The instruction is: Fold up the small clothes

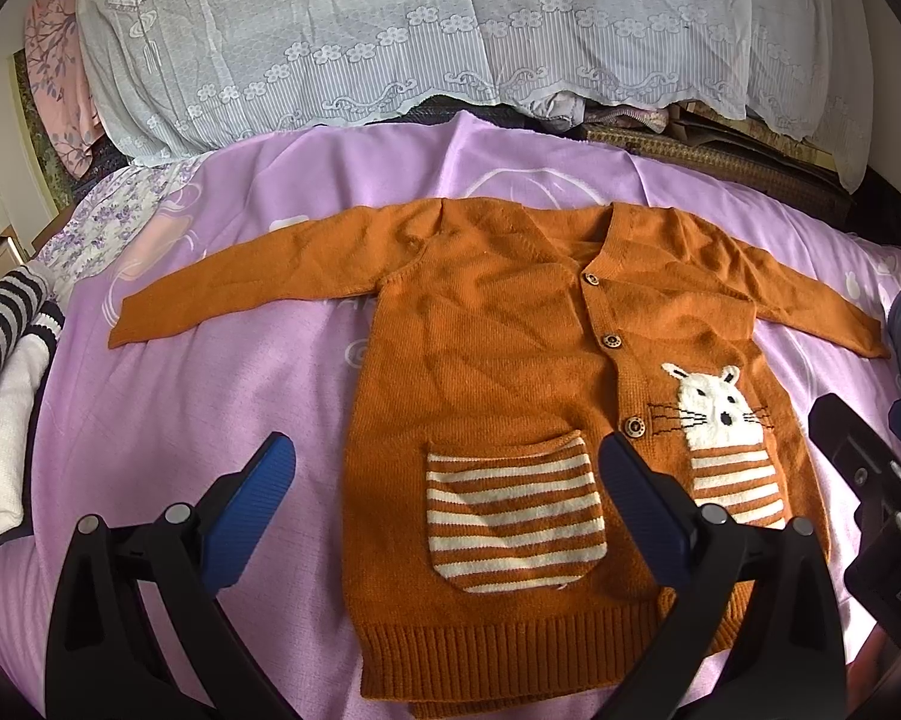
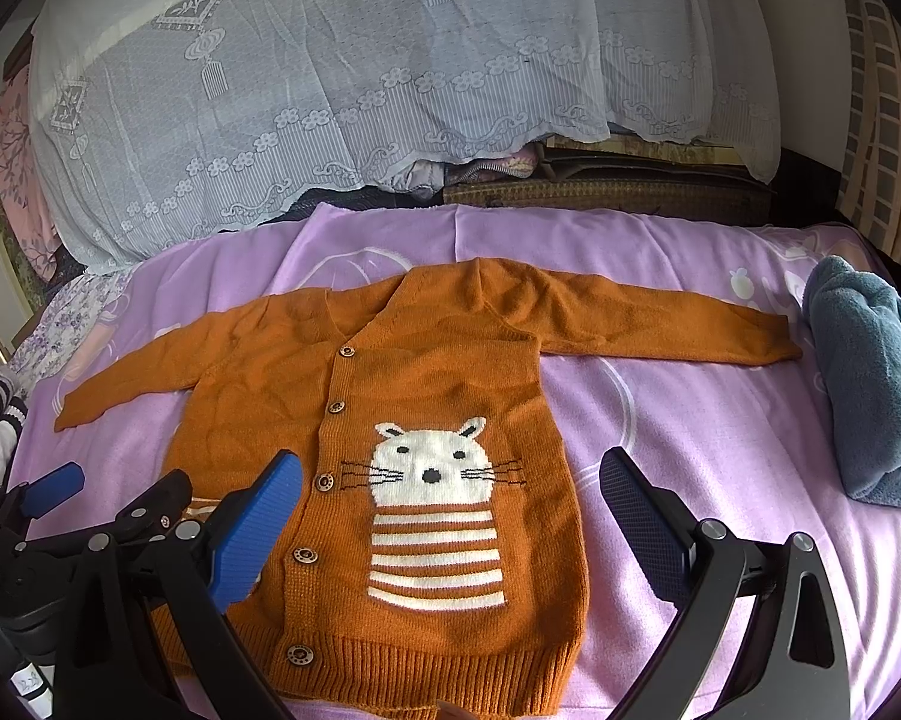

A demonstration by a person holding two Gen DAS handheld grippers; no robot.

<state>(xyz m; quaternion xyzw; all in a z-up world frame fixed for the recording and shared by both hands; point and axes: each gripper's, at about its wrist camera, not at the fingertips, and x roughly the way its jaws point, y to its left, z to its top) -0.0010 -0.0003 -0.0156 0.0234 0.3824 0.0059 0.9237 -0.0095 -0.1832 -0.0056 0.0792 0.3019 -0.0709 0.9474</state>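
An orange knitted child's cardigan (image 1: 486, 336) lies flat, front up, on the purple bedsheet (image 1: 282, 372), both sleeves spread out sideways. It has wooden buttons, a striped pocket (image 1: 510, 516) and a white cat motif (image 2: 429, 468). It also shows in the right wrist view (image 2: 438, 360). My left gripper (image 1: 447, 468) is open, hovering over the cardigan's lower left part with the pocket between its fingers. My right gripper (image 2: 450, 492) is open above the cat motif and lower hem. Neither holds anything.
A white lace-covered pile (image 1: 426, 30) stands behind the bed. Folded black-and-white striped clothes (image 1: 0, 360) lie at the left edge. A folded blue-grey fleece item (image 2: 870, 384) lies at the right, near the right sleeve's cuff.
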